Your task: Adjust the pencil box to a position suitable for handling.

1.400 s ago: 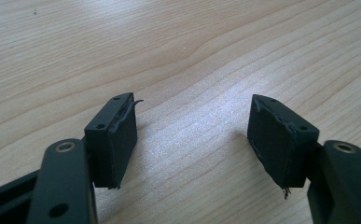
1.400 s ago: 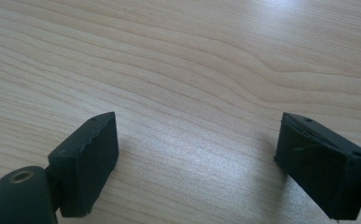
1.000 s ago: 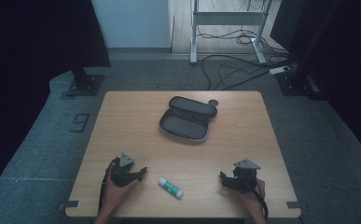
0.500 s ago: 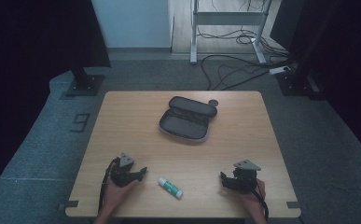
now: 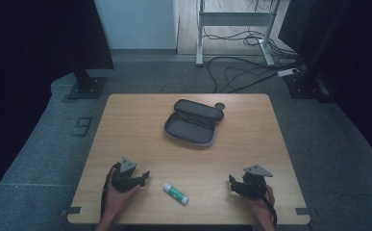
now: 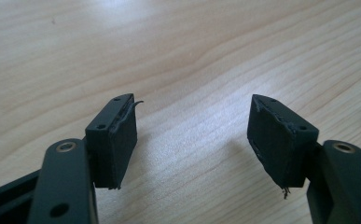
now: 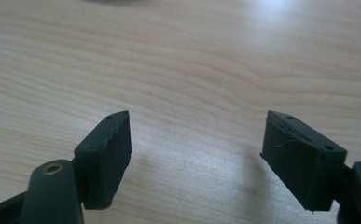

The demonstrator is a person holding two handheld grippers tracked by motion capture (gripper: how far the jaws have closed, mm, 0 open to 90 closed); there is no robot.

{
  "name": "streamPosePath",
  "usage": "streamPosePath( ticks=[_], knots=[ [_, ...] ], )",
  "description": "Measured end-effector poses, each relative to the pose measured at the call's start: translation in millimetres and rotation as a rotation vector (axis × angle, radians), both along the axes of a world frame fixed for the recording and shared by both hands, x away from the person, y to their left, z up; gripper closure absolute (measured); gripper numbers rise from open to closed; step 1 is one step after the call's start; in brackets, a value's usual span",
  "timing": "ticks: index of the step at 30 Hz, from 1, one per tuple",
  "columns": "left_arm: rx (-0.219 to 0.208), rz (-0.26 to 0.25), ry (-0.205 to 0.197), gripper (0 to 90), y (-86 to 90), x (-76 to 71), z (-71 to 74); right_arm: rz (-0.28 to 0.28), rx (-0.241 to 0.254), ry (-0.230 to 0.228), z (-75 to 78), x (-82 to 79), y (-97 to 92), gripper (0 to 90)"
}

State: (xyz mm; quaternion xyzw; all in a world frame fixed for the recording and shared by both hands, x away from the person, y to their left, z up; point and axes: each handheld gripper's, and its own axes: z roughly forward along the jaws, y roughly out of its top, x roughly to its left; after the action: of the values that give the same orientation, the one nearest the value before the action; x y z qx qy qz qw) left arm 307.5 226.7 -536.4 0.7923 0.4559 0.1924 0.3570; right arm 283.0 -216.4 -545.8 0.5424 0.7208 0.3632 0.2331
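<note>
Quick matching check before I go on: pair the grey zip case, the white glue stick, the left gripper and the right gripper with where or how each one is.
1 grey fabric zip case
2 white glue stick with green label
3 left gripper
4 right gripper

a near right, jaws just closing slightly, nothing between
b lying between the grippers
c open, mid-table
d near left, jaws apart

1-c, 2-b, 3-d, 4-a

left gripper (image 5: pixel 144 177): black body, grey three-cornered plate behind the fingers (image 6: pixel 117 135), black cable.
right gripper (image 5: pixel 231 182): black, same grey plate.
finger arms: brass-coloured screws.
</note>
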Motion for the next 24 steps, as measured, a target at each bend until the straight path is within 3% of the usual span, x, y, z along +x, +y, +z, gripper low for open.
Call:
streamPosePath(
  ticks=[8,16,24],
  knots=[
    [-0.022,-0.011,-0.014,33.0,-4.0,-0.3,12.0,0.014,0.047,-0.043,13.9,4.1,5.0,25.4],
    [-0.052,0.003,-0.028,33.0,-13.2,15.0,26.8,0.059,0.077,-0.069,27.5,15.7,13.4,26.8],
    [-0.051,-0.014,-0.057,34.0,-22.1,27.4,45.2,0.082,0.105,-0.087,41.4,23.9,19.3,27.2]
  ],
)
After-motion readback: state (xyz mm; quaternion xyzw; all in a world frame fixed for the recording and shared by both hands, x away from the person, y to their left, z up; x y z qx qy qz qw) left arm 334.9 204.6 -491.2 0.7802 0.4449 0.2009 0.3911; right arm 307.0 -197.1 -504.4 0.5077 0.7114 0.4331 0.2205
